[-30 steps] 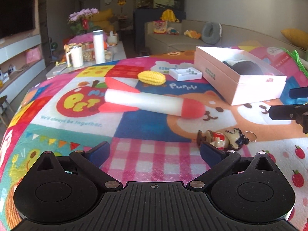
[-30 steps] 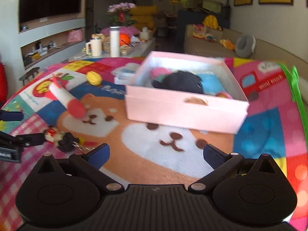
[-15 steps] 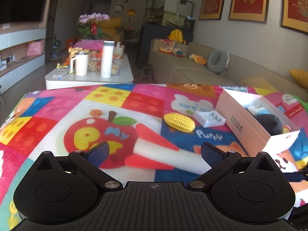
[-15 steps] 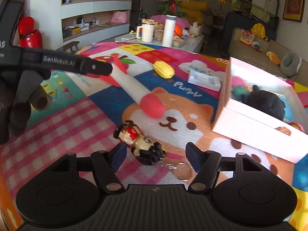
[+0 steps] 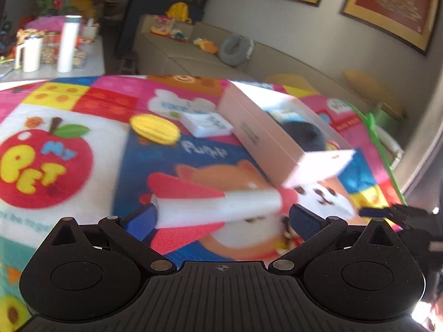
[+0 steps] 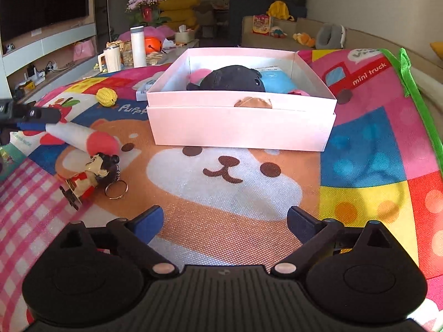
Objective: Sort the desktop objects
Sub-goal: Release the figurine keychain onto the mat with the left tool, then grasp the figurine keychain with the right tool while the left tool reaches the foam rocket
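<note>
A foam rocket (image 5: 218,207) with a white body and red fins lies crosswise between the wide jaws of my left gripper (image 5: 223,221), which is open; its pads do not visibly press on the rocket. My right gripper (image 6: 224,218) hangs over the bear print with its jaws opening and nothing between them. A keychain figure (image 6: 88,177) lies on the mat to its left, beside the rocket (image 6: 80,137). The left gripper's finger (image 6: 41,114) reaches over the rocket's tail. The pink box (image 6: 241,127) ahead holds plush toys.
A yellow corn toy (image 5: 155,130) and a small white box (image 5: 207,124) lie left of the pink box (image 5: 265,138). The mat's green edge (image 6: 407,69) runs along the right. A low table with bottles and a sofa stand beyond.
The left gripper swung right and came down around the rocket. The right gripper, half shut around the keychain figure, opened wide and turned toward the pink box; the figure stays on the mat.
</note>
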`<state>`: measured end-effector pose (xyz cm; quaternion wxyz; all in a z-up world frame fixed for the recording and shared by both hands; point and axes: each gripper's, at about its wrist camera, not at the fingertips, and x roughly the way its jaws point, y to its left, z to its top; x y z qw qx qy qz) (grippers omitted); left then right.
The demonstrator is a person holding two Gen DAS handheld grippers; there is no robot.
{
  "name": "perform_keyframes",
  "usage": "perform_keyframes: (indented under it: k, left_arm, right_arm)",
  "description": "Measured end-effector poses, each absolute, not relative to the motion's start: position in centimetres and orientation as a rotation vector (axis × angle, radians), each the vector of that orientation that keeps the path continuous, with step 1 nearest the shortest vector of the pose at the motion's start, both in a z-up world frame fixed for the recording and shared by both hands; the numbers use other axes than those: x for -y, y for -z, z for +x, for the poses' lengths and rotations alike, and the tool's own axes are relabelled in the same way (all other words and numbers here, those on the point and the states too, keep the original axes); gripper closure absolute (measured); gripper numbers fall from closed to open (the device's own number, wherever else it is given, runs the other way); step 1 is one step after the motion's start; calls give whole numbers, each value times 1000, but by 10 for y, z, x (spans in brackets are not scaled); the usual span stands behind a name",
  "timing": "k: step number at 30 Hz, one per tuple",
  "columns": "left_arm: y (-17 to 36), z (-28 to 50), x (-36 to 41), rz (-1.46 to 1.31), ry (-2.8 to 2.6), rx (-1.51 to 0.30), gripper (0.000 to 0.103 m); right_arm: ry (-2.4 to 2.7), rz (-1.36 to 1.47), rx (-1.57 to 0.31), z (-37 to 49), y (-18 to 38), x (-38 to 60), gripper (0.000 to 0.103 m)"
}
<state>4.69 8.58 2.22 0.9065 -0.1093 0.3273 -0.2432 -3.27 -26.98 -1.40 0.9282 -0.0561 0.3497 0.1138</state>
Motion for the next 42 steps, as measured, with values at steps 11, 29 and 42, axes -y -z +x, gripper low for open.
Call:
perform_keyframes:
  k: [11, 29, 42]
  left_arm:
    - [-21, -3, -79, -115, 115, -599, 0]
    - [-17, 26, -39, 57, 215, -624, 0]
    - [-27, 14, 0, 19, 398, -655, 0]
  right_arm:
    - [-480, -95, -640, -34, -14, 211, 20]
    - [-297, -37, -717, -34, 2, 260, 52]
    - [-136, 107, -673, -29, 14, 316, 51]
